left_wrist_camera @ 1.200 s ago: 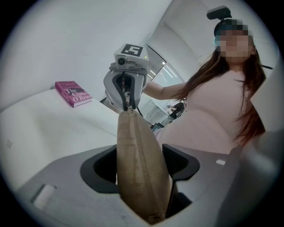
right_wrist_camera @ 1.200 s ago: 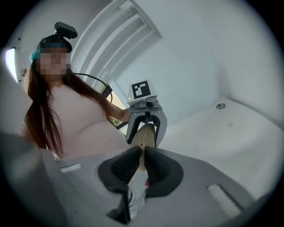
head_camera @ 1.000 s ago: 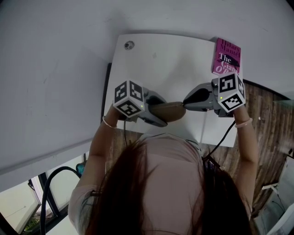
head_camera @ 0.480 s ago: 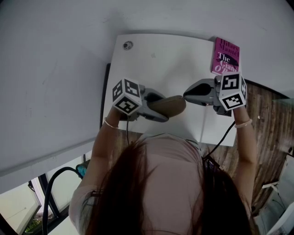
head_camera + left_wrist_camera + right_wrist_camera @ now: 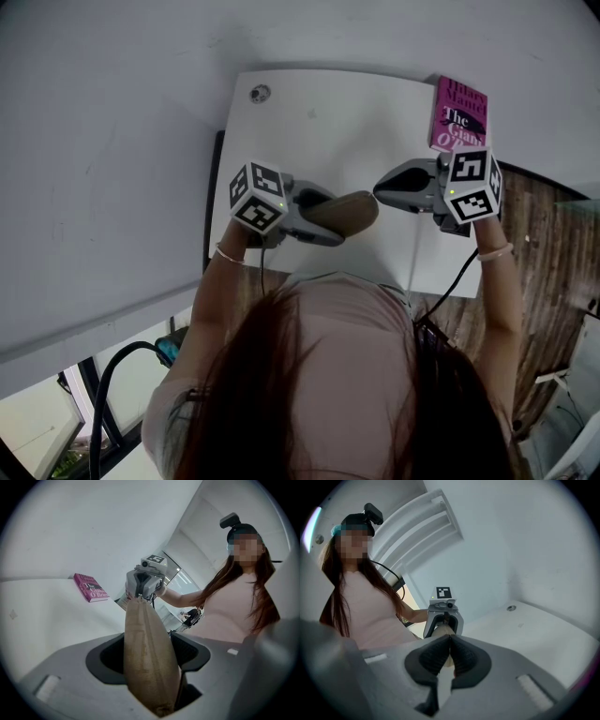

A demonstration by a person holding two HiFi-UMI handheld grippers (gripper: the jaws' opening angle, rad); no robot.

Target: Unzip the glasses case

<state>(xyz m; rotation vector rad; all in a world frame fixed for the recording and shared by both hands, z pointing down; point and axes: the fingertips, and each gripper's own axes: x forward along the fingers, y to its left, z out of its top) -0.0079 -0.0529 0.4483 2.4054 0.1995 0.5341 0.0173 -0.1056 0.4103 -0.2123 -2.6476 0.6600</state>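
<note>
Over the near half of the white table [image 5: 356, 122], start at your left: your left gripper [image 5: 149, 654] is clamped wide across the tan glasses case [image 5: 349, 214], with a pad on each broad face. From there the case's long axis runs rightward, straight out of those jaws towards your other hand. Its free, narrow end sits just beside the tips of your right gripper [image 5: 449, 645]. That one's jaws are pressed together, with the case end directly ahead of them. Whether a zip pull is caught between the pads, no view shows.

So the right hand is the nearer one to the free end. I judge that the zip follows the case's length, so your pull should travel along that axis while the left hand braces the body.
</note>
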